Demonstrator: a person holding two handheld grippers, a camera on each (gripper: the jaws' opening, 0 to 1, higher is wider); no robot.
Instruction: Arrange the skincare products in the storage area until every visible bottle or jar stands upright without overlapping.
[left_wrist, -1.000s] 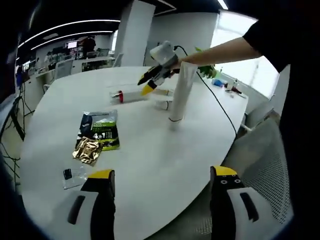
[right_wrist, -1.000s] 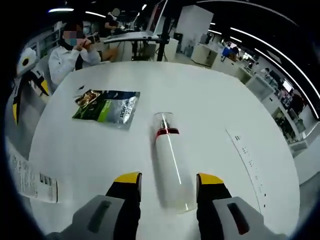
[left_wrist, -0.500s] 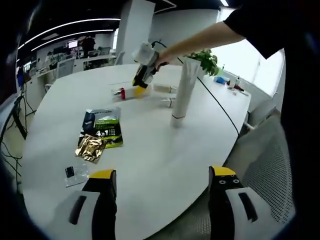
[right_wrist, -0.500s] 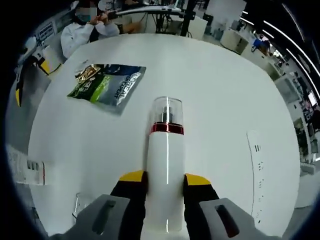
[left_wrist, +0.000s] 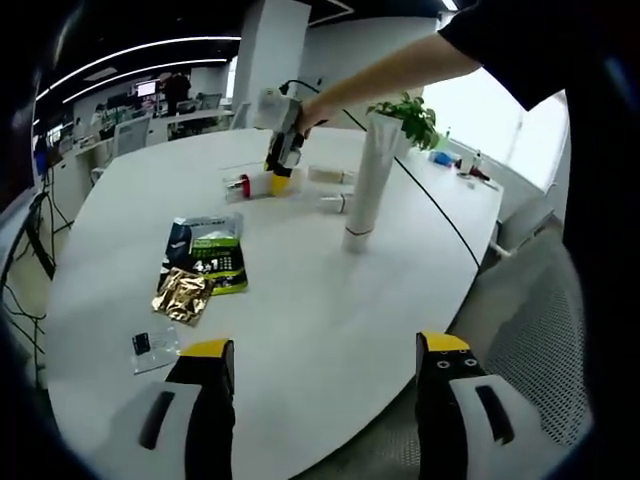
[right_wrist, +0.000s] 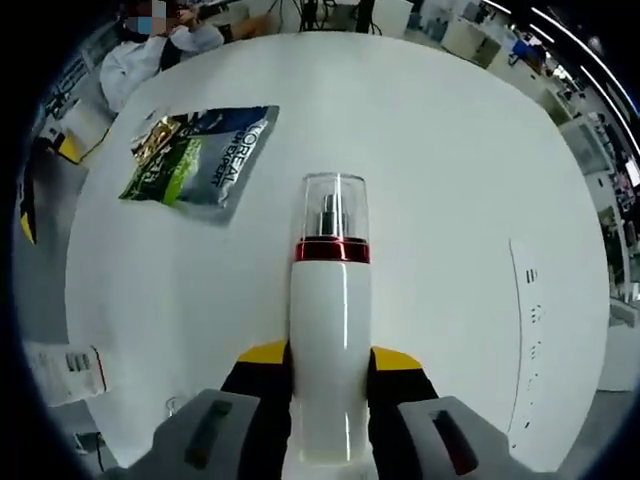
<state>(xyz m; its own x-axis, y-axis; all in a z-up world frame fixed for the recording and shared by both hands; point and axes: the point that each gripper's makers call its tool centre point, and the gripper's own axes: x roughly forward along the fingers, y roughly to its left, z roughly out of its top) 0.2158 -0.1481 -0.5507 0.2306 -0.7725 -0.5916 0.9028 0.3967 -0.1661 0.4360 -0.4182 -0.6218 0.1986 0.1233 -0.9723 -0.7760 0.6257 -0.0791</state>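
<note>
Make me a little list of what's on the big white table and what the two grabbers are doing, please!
table: white, round-edged
right gripper: jaws shut on the white pump bottle, which has a red band and clear cap
left gripper: jaws open, nothing between them
tall white tube: standing upright
green sachet: lying flat
gold packet: beside the sachet
</note>
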